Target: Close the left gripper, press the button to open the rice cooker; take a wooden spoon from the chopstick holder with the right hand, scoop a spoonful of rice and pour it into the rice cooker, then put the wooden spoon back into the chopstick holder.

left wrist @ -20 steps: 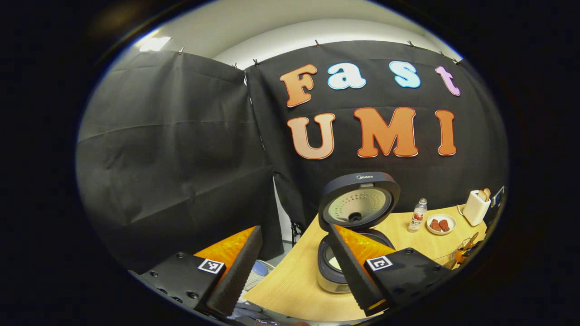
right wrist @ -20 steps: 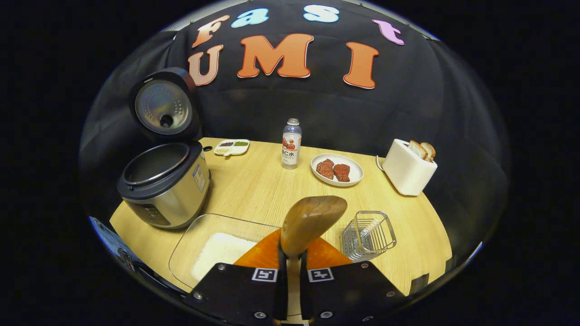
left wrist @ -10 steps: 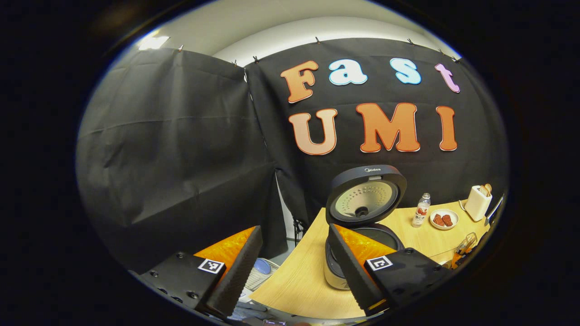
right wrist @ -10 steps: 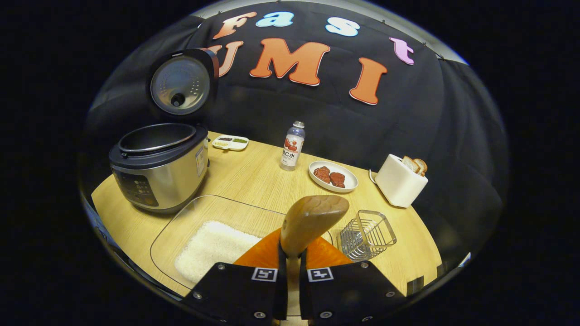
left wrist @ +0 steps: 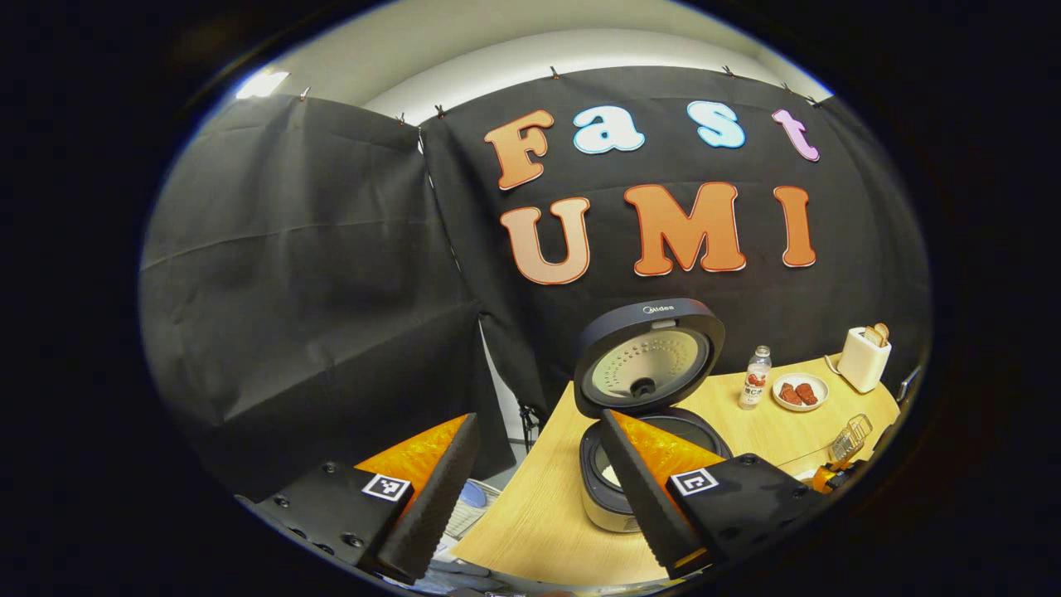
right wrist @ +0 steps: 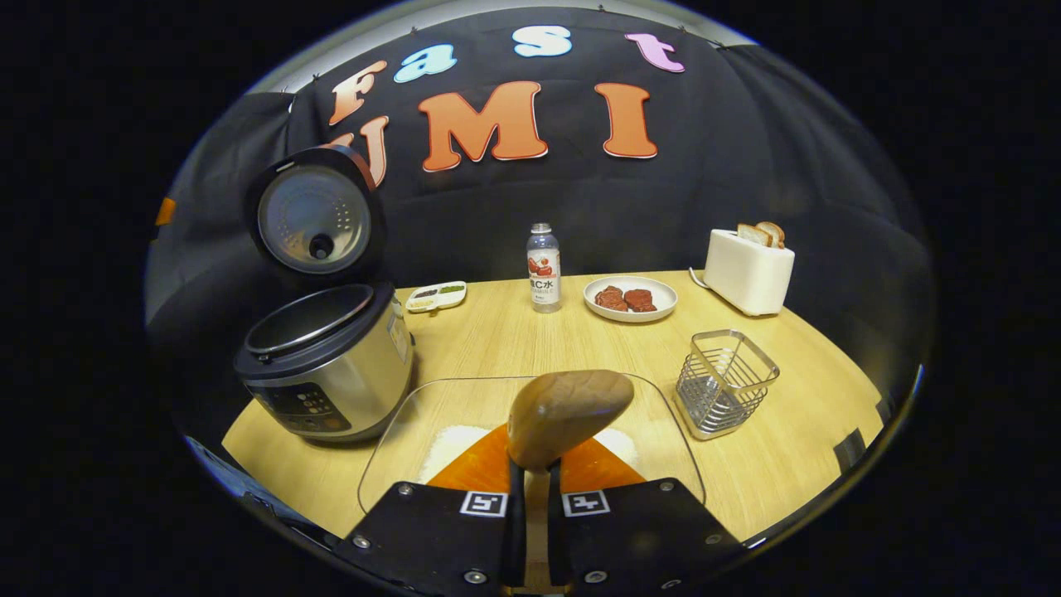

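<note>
My right gripper [right wrist: 530, 489] is shut on the handle of a wooden spoon [right wrist: 568, 413], whose bowl sticks out ahead of the fingers. Below the spoon lies a glass dish [right wrist: 659, 452] with white rice [right wrist: 448, 439] in it. The rice cooker [right wrist: 327, 369] stands open at the left with its lid [right wrist: 313, 217] upright. An empty wire chopstick holder [right wrist: 725, 381] sits to the right of the dish. My left gripper [left wrist: 539, 497] hangs open off the table's left end, short of the open rice cooker [left wrist: 642, 464] and its lid [left wrist: 646, 358].
On the wooden table [right wrist: 497, 340], along the back, stand a small sauce dish [right wrist: 435, 296], a bottle [right wrist: 543, 269], a plate with meat [right wrist: 630, 298] and a toaster [right wrist: 748, 269] with bread. The table's edge [left wrist: 530, 489] curves past my left gripper.
The right gripper view has swung, so the glass dish now lies straight under the held spoon and the holder sits farther right. My left gripper stays open and has barely shifted.
</note>
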Tool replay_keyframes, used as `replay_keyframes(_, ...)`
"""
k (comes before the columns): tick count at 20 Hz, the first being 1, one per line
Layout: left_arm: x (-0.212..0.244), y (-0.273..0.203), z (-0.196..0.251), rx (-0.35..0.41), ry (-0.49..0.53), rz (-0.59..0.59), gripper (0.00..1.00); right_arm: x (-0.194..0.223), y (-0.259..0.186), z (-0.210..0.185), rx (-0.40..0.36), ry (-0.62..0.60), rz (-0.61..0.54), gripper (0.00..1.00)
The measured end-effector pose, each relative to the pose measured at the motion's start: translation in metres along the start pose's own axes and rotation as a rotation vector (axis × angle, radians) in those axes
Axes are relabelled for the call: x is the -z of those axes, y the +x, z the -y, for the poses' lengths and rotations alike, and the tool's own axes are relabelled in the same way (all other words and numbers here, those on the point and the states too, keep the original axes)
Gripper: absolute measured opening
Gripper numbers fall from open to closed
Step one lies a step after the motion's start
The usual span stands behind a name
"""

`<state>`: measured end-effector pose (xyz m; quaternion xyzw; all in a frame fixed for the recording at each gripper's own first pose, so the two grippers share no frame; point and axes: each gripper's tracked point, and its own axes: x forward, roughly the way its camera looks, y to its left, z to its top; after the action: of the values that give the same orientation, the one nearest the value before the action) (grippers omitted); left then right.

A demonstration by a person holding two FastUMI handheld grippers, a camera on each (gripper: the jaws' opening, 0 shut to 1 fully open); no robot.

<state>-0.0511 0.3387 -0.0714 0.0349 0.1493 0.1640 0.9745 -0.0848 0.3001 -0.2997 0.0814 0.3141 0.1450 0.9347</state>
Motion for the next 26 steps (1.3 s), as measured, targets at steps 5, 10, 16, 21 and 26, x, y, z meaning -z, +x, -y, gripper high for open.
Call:
replay_keyframes(5,-0.003,-0.004,-0.030,-0.022,-0.003,0.011,0.98,0.001,0.006,-0.006,-0.004,0.148,-0.034,0.10)
replay_keyframes(10,-0.024,-0.013,-0.066,-0.048,0.011,0.071,0.98,0.000,0.014,-0.002,-0.024,0.276,-0.082,0.10)
replay_keyframes(16,-0.042,-0.023,-0.091,-0.068,0.005,0.131,0.98,-0.002,0.021,-0.008,-0.082,0.349,-0.120,0.10)
replay_keyframes(21,-0.041,-0.021,-0.098,-0.082,-0.022,0.136,0.95,-0.002,0.025,-0.011,-0.113,0.430,-0.153,0.10)
replay_keyframes(26,-0.050,-0.017,-0.101,-0.082,-0.029,0.163,0.98,-0.002,0.030,-0.014,-0.146,0.521,-0.180,0.10)
